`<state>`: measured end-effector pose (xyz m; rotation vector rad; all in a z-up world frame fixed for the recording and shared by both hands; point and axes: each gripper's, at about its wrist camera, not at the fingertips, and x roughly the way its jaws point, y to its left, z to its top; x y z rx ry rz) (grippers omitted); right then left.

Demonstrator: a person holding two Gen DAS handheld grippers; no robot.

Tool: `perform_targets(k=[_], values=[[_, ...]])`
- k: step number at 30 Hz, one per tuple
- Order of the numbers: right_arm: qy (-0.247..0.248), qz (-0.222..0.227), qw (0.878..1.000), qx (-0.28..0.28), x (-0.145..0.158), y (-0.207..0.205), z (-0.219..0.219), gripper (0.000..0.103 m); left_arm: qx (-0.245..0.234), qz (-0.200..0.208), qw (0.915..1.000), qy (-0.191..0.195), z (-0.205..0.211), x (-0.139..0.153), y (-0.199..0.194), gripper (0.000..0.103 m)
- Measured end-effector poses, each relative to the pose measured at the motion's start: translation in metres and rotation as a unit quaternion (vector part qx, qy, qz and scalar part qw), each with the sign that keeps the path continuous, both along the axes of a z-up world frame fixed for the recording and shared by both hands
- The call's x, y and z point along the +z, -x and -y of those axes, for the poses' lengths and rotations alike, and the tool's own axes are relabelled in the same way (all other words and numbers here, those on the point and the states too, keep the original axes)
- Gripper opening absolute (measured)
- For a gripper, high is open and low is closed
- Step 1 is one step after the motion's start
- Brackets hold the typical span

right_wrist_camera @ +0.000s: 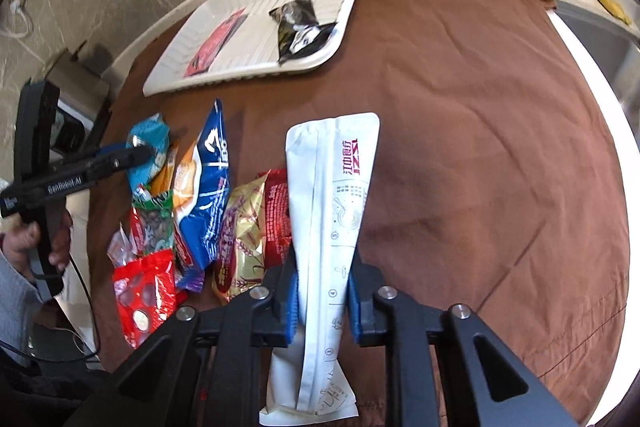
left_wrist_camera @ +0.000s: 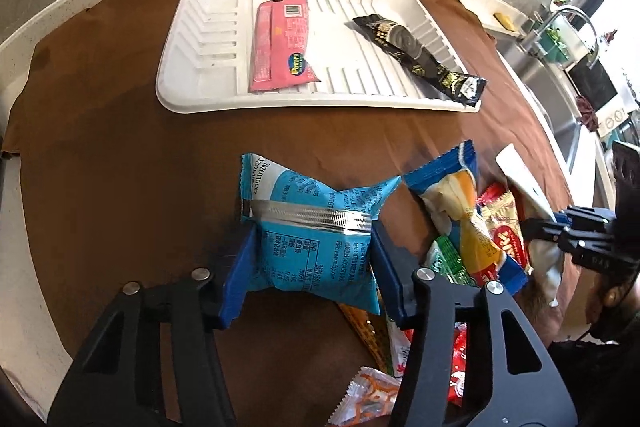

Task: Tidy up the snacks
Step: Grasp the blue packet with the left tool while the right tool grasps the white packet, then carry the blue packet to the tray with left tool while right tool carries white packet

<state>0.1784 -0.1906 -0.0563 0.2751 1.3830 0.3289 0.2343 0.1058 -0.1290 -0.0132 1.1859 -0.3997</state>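
Blue pads of the left gripper (left_wrist_camera: 312, 267) are pressing both sides of a light blue snack packet (left_wrist_camera: 316, 223), pinching it across its middle so that its ends are puffing out; a silvery seam band is running across its back. Held crosswise like this, the packet is probably meant to be carried to the white tray (left_wrist_camera: 192, 27) beyond it on the brown cloth (left_wrist_camera: 120, 167). Over in the right wrist view, the right gripper (right_wrist_camera: 322, 291) is clamping a long white pouch (right_wrist_camera: 336, 187) near its lower half, the pouch standing out lengthwise past the fingers, a hold that should keep so long a pack from drooping much. Beside both grippers, the loose pile of snacks (right_wrist_camera: 192, 211) is lying in a rough row on the cloth, the packs overlapping one another, apparently waiting their turn. Farther out, the tray is already holding a pink packet (left_wrist_camera: 280, 43) and a black packet (left_wrist_camera: 416, 51), set well apart, the black one reaching over the tray's near rim; the spacing suggests one item per place. A person's hand (right_wrist_camera: 36, 239) is gripping the left tool's handle at the frame edge. Whether either held packet is resting on the cloth or lifted clear is hard to judge, the white pouch's bottom end is partly hidden behind the fingers, and the lowest packs of the pile are cut off by the gripper bodies.
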Motion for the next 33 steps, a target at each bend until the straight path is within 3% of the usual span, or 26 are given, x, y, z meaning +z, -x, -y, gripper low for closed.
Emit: perform_targets(k=[33], values=[[-0.136, 0.008, 0.987, -0.089, 0.033, -0.018, 0.035, 0.021, -0.013, 0.024, 0.9986, 0.046, -0.003, 0.048, 0.016, 0.051]])
